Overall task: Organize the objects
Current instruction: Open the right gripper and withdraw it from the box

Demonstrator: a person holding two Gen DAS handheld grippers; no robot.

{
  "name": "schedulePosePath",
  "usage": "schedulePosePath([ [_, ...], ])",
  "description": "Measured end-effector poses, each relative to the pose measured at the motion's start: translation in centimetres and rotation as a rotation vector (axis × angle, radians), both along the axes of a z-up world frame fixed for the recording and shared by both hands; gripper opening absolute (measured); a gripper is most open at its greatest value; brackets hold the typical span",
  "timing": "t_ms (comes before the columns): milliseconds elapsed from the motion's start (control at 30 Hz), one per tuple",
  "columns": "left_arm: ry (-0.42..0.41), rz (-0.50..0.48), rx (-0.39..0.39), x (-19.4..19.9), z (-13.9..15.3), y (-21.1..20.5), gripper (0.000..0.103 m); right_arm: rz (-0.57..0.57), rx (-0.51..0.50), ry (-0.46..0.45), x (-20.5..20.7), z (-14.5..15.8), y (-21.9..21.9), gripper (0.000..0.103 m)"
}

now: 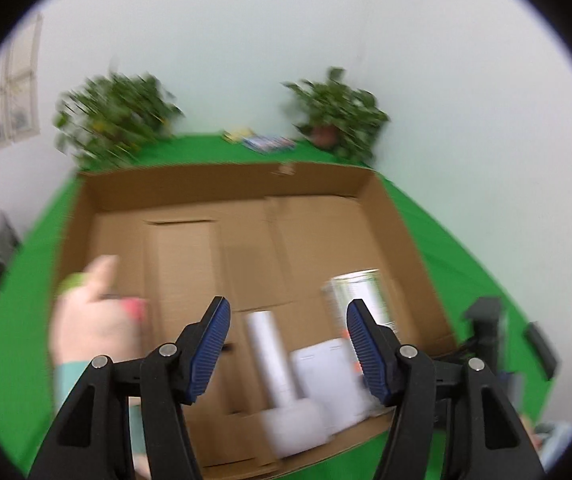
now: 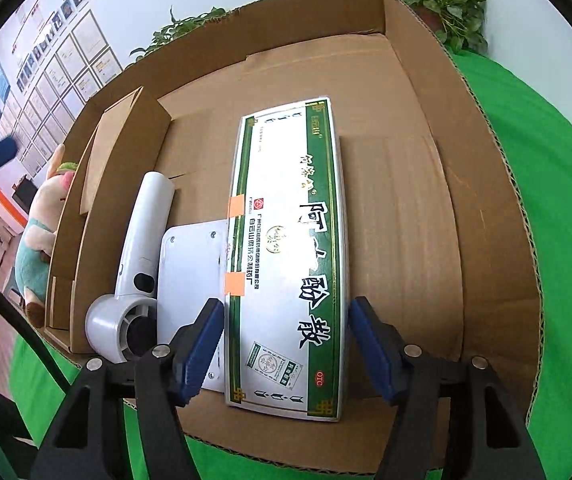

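A shallow cardboard box (image 1: 398, 216) (image 2: 466, 184) lies on a green cloth. Inside it lie a white hair dryer (image 2: 142, 248) (image 1: 274, 364), a flat white device (image 2: 190, 268) (image 1: 330, 376) and a green-and-white medicine box (image 2: 290, 248) (image 1: 360, 292). A plush toy (image 1: 94, 320) (image 2: 42, 240) sits at the box's left wall. My left gripper (image 1: 288, 344) is open and empty above the box's near edge. My right gripper (image 2: 286, 344) is open, its jaws on either side of the medicine box's near end with small gaps.
Two potted plants (image 1: 114, 116) (image 1: 338, 116) stand at the far edge of the green cloth (image 1: 26, 320), with small books (image 1: 262, 140) between them. A loose cardboard flap (image 2: 122, 136) leans inside the box at its left. A white wall is behind.
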State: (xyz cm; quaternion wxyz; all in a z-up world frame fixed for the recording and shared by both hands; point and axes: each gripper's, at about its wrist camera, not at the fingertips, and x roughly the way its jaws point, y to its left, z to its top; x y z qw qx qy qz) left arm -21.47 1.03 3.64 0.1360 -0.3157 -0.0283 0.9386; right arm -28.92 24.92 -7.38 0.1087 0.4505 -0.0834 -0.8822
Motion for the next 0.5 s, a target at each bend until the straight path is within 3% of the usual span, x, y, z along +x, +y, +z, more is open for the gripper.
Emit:
schedulePosePath([
  [33, 0.025, 0.039, -0.034, 1.1, -0.1, -0.6, 0.067, -0.01, 0.011, 0.023, 1.0, 0.3, 0.1, 0.069],
  [67, 0.045, 0.069, -0.058, 2.2, 0.0, -1.2, 0.071, -0.021, 0.021, 0.073, 3.4, 0.1, 0.6, 0.083],
  [133, 0.096, 0.142, -0.096, 4.2, -0.6, -2.5, 0.081, -0.038, 0.038, 0.198, 6.1, 1.3, -0.1, 0.102],
  [200, 0.122, 0.185, -0.108, 5.7, -1.9, -3.3, 0.081, -0.019, 0.082, 0.289, 8.5, 2.0, -1.5, 0.103],
  [333, 0.069, 0.237, -0.089, 6.6, -5.4, -4.5, 0.081, -0.007, 0.167, 0.395, 10.9, 1.4, -4.2, 0.103],
  [400, 0.057, 0.242, -0.08, 6.6, -7.0, -4.5, 0.081, -0.024, 0.175, 0.431, 11.5, 1.1, -4.6, 0.103],
  [500, 0.05, 0.272, -0.138, 5.8, -9.1, -3.8, 0.081, -0.051, 0.171, 0.432, 11.0, 0.5, -4.9, 0.103],
])
